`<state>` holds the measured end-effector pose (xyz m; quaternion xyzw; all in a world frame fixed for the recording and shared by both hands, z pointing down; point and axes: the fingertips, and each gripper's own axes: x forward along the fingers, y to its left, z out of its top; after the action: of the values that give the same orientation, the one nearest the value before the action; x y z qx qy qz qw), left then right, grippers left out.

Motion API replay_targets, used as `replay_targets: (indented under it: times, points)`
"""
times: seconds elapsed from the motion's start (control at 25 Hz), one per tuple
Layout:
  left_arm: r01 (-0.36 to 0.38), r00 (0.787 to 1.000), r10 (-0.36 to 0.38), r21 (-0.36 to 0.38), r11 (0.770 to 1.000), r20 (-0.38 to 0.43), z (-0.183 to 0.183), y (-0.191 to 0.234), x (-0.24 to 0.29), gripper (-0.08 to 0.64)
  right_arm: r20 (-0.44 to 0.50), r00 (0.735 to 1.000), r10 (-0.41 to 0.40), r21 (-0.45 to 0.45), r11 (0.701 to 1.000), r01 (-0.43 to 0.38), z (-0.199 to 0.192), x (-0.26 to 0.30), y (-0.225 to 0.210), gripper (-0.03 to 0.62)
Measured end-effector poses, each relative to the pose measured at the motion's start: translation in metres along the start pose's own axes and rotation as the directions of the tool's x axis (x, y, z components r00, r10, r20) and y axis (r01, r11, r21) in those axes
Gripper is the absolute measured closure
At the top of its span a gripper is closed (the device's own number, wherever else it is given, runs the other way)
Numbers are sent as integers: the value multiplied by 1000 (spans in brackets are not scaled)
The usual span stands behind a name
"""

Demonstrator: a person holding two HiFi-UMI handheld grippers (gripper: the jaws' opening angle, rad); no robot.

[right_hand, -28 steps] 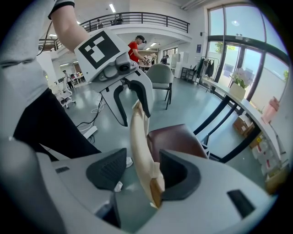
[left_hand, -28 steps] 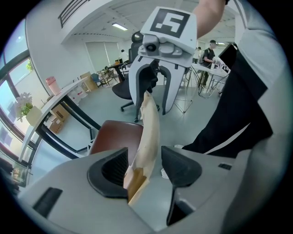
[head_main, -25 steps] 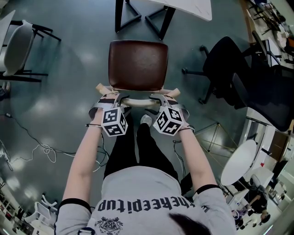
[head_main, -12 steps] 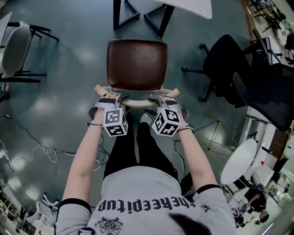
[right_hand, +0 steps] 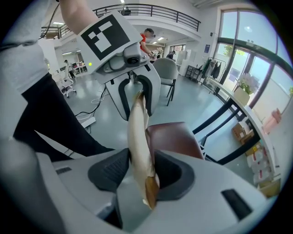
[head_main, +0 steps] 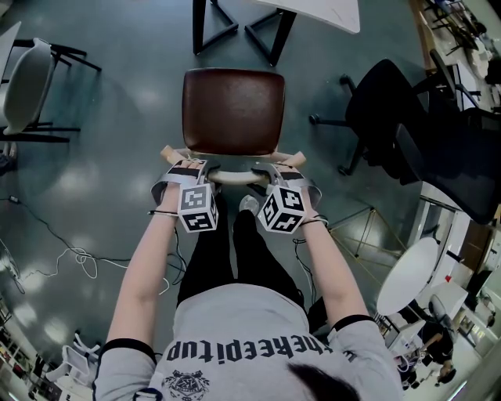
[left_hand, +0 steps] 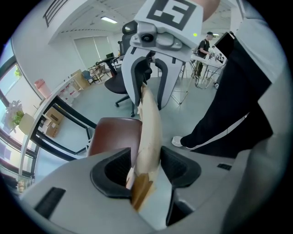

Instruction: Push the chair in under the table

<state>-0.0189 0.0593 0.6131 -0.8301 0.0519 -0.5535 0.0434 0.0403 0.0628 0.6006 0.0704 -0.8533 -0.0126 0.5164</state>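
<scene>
The chair has a brown seat (head_main: pixel 233 110) and a pale wooden backrest rail (head_main: pixel 235 177) and stands short of the table (head_main: pixel 317 11). My left gripper (head_main: pixel 192 167) straddles the rail's left part and my right gripper (head_main: pixel 274 167) its right part, both pointing steeply down. In the left gripper view the rail (left_hand: pixel 149 130) runs between the closing jaws of the left gripper (left_hand: pixel 146 167), with a slim gap at one pad. In the right gripper view the rail (right_hand: pixel 137 137) sits likewise between the closing jaws of the right gripper (right_hand: pixel 141 170). Neither grip looks firm.
The table's black legs (head_main: pixel 270 35) stand just beyond the seat. A black office chair (head_main: pixel 391 117) is at the right, and a white chair (head_main: pixel 27 86) at the left. Cables (head_main: pixel 47 251) trail on the grey floor to my left. My legs are right behind the backrest.
The chair and both hands have kept their place. The two marker cubes have tilted a little.
</scene>
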Motion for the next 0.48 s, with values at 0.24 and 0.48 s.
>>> replay_targets:
  times: [0.24, 0.48]
  points:
    - [-16, 1000, 16, 15, 1000, 10, 9, 9, 1, 348, 11, 1000, -16, 6, 1000, 16, -6, -5, -10, 410]
    - [-2, 1000, 2, 9, 1000, 7, 9, 9, 2, 348, 12, 1000, -14, 2, 1000, 14, -7, -5, -11, 410]
